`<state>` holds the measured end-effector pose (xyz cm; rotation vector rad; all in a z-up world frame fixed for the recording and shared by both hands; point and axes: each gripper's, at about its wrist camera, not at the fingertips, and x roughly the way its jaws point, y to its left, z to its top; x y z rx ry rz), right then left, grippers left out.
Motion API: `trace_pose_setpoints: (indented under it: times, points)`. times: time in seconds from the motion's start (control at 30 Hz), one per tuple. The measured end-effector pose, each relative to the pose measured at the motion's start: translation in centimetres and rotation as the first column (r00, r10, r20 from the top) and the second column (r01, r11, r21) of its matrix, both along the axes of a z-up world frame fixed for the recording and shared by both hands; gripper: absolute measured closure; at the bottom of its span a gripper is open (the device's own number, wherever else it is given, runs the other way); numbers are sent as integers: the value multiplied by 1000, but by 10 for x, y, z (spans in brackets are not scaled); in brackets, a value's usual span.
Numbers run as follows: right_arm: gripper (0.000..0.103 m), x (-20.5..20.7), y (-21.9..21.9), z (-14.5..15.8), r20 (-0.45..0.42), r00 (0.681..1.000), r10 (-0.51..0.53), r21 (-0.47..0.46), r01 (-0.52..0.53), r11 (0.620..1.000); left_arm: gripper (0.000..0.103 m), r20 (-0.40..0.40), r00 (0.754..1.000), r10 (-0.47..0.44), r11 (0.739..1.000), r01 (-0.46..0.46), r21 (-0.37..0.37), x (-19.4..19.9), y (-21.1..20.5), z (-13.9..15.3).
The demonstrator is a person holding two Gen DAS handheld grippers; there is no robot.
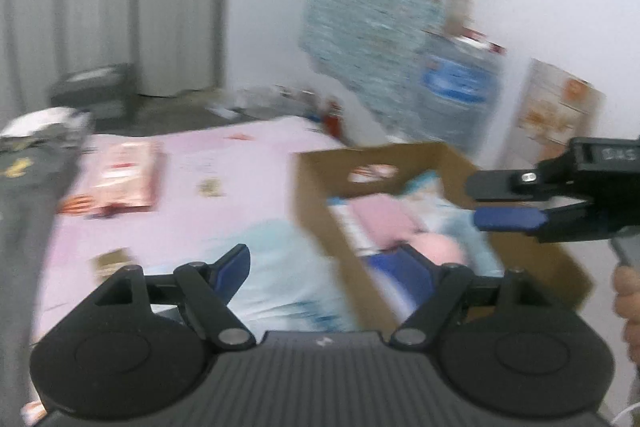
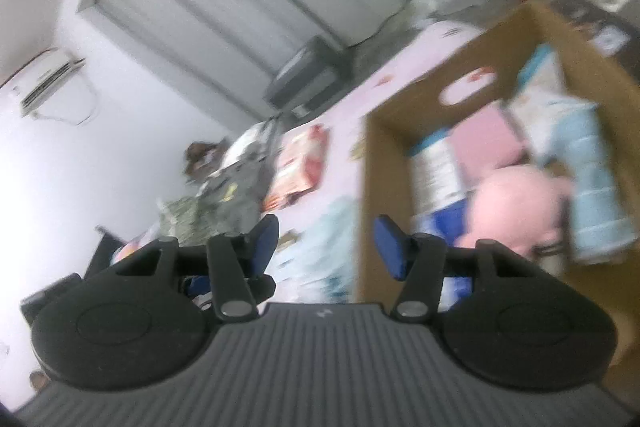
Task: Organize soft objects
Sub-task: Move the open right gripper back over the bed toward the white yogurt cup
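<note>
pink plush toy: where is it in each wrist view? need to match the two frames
Left wrist: pink plush toy lies inside the cardboard box, lower centre-right, just above the near gripper finger.
Right wrist: pink plush toy right of centre, inside the same box.
Shared landmark: the oval handle cutout in the box's far wall.

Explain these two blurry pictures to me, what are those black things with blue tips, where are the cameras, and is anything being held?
There is no robot here. A person holds a hand-held left gripper and a right gripper, each with two blue-tipped fingers. A camera on each looks forward along its fingers, giving one picture per gripper. In the left view the right gripper shows at the side, over the box. A pink sheet covers the surface. On it stands a cardboard box with a pink plush, a light blue cloth and other soft things inside. A pale blue cloth and a red-and-white packet lie outside it. Both grippers are open and empty.
</note>
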<state>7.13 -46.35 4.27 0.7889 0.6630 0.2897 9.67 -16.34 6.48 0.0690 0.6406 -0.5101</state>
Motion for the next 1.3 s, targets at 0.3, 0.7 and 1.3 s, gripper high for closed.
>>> trace_pose_setpoints:
  times: [0.3, 0.7, 1.3]
  points:
    - [46, 40, 102, -10, -2, 982, 190, 59, -190, 980, 22, 2, 969, 248, 967, -248, 57, -10, 107, -17]
    - [46, 77, 211, -63, -116, 925, 362, 201, -335, 920, 22, -79, 903, 423, 902, -411, 134, -38, 194, -71]
    - [45, 101, 225, -84, -174, 922, 346, 210, -309, 928, 22, -133, 935, 329, 934, -301, 195, -28, 173, -113]
